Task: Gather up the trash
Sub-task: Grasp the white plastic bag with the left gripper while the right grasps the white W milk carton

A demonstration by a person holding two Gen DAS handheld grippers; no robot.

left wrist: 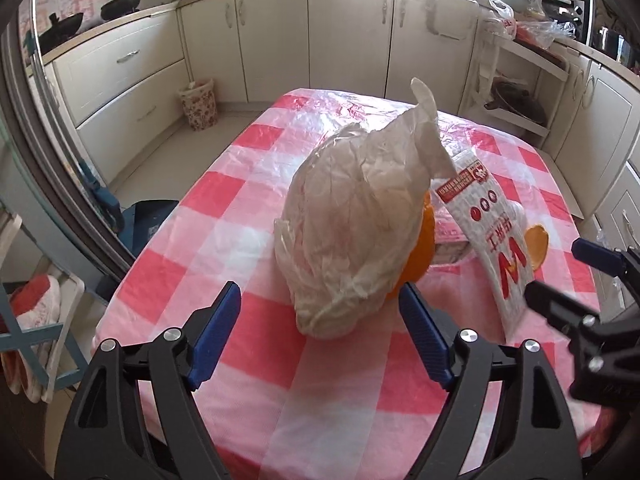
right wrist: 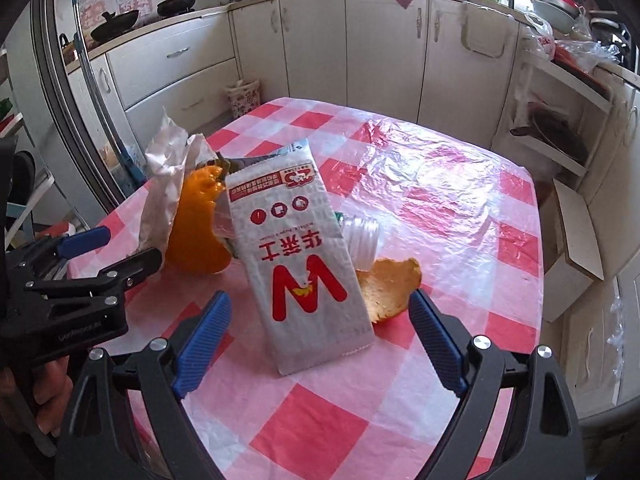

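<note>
Crinkled white plastic, my one bag, sits mid-surface at 12 o'clock of my left hand-held gripper, whose jaws gape empty, while my right hand-held gripper, equally released, frames the one red-and-white paper wrapper. I judge the leaning wrapper may slide off the pile if a pad nudges it, rolling the one clear bottle at its 3 o'clock. I count two orange peels, one bag, one wrapper.

Pink checked tablecloth, cream cabinets, black woks on the counter.
</note>
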